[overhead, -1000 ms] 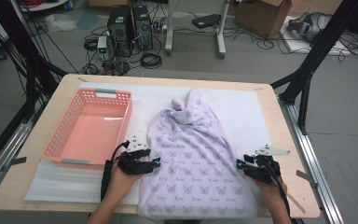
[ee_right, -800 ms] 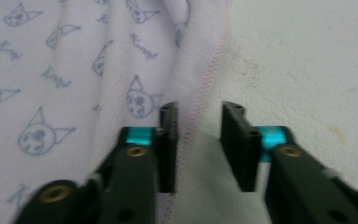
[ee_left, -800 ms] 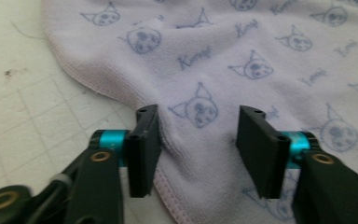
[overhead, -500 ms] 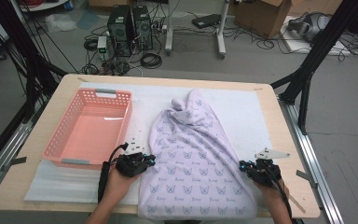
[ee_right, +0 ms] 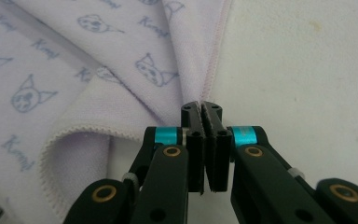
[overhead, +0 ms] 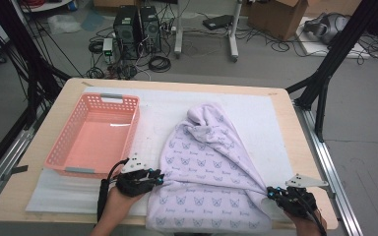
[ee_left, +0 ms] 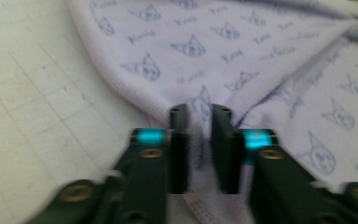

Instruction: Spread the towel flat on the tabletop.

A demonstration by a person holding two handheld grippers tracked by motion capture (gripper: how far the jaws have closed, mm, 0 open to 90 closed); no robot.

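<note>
High view: a lilac towel (overhead: 211, 172) with a printed pattern lies crumpled on the white mat (overhead: 256, 113) of the table (overhead: 44, 147), its near edge at the table's front edge.
Basket: a pink basket (overhead: 96, 135) stands on the mat to the left of the towel, just beside it.
Left gripper: at the towel's left edge (overhead: 150, 178), held in a hand (overhead: 115, 201) that comes in from the bottom.
Left jaws: in the left gripper view the left gripper (ee_left: 200, 116) stands with a gap between its jaws and a fold of the towel (ee_left: 242, 56) in that gap; they have just been opening, and the pads do not press on the cloth.
Right gripper: at the towel's near right corner (overhead: 275, 193), near the table's right front corner.
Right jaws: in the right gripper view the right gripper (ee_right: 202, 109) is pressed together, pinching the towel's hemmed edge (ee_right: 186, 88) at its tips.
Mat in right gripper view: bare white mat (ee_right: 307, 60) lies to the right of the hem.
</note>
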